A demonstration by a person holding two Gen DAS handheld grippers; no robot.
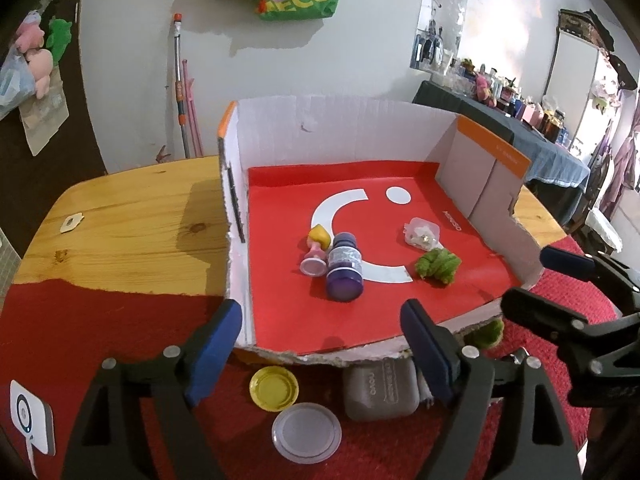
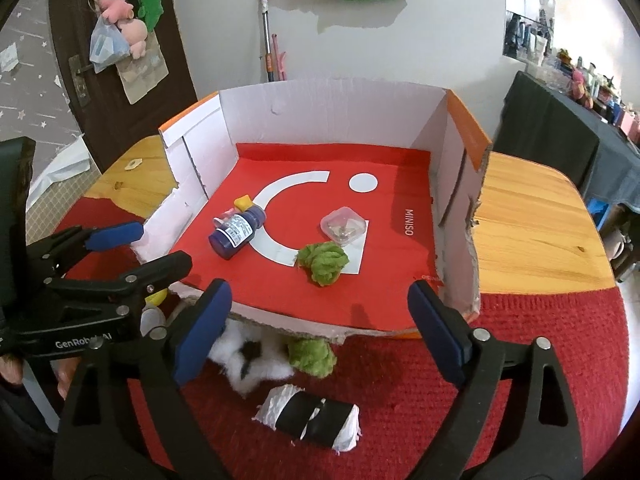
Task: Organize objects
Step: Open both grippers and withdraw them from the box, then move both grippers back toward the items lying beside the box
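A cardboard box (image 1: 320, 120) with a red liner holds a purple bottle (image 1: 344, 268), a pink and yellow toy (image 1: 317, 251), a clear plastic case (image 1: 422, 233) and a green fuzzy lump (image 1: 438, 266). The same box (image 2: 332, 116) shows in the right wrist view with the bottle (image 2: 236, 232), case (image 2: 344, 226) and green lump (image 2: 325, 262). My left gripper (image 1: 320, 348) is open and empty before the box's torn front edge. My right gripper (image 2: 320, 328) is open and empty above a white and black roll (image 2: 310, 418), a second green lump (image 2: 314, 358) and a white plush (image 2: 250, 360).
On the red mat (image 1: 100, 340) in front of the box lie a yellow lid (image 1: 274, 389), a clear lid (image 1: 306, 432) and a grey case (image 1: 380, 392). A white gadget (image 1: 34, 418) lies at the left. The wooden table (image 1: 132, 220) flanks the box.
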